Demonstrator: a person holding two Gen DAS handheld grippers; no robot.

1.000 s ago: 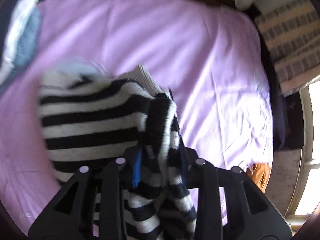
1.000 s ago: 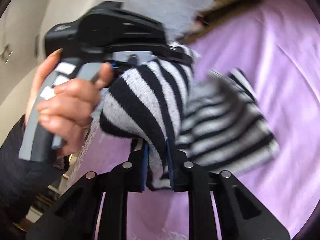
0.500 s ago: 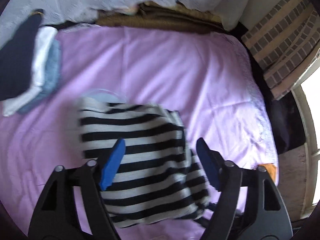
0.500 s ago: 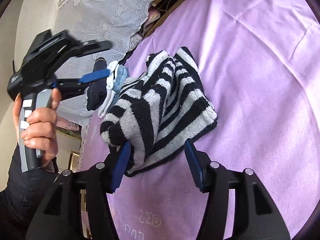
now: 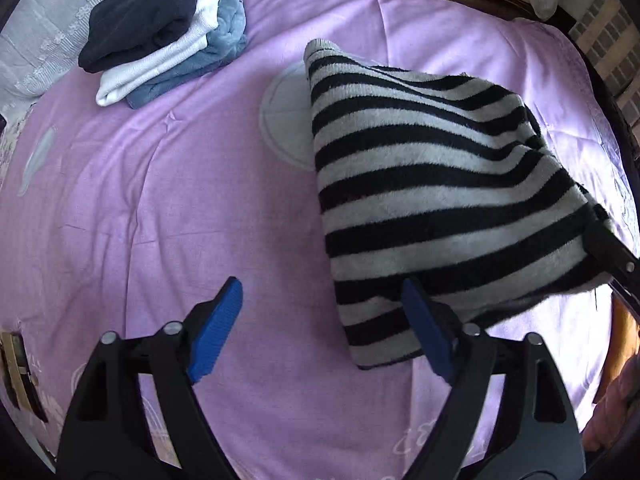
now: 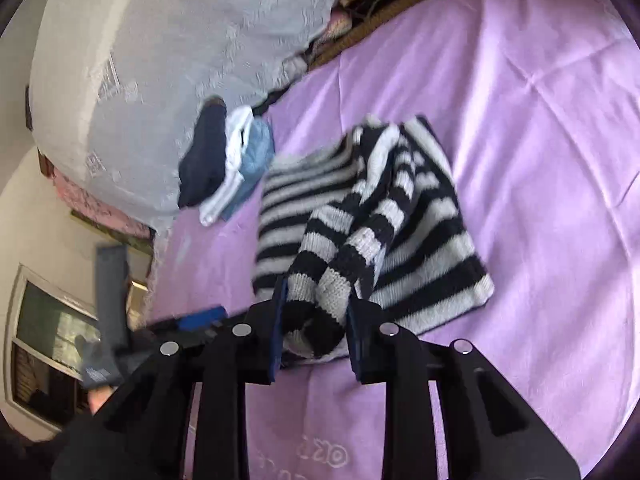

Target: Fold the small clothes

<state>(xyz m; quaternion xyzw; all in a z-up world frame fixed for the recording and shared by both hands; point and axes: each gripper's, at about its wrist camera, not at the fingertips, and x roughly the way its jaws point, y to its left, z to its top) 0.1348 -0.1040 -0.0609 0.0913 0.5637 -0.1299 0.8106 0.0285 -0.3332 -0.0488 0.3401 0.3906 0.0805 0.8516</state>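
My left claw (image 5: 320,328) hangs over the purple bed sheet (image 5: 160,184), jaws opening wide with nothing between them. My right claw (image 6: 316,320) is closing on a bunched edge of the black-and-white striped sweater (image 6: 420,232), which lies on the bed. A stack of folded clothes (image 5: 160,28) sits near the sweater, at the sheet's far edge.

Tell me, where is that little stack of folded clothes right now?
The stack of folded clothes lies at the far left corner of the purple sheet in the left wrist view, beside the white lace cover, apart from the striped sweater.
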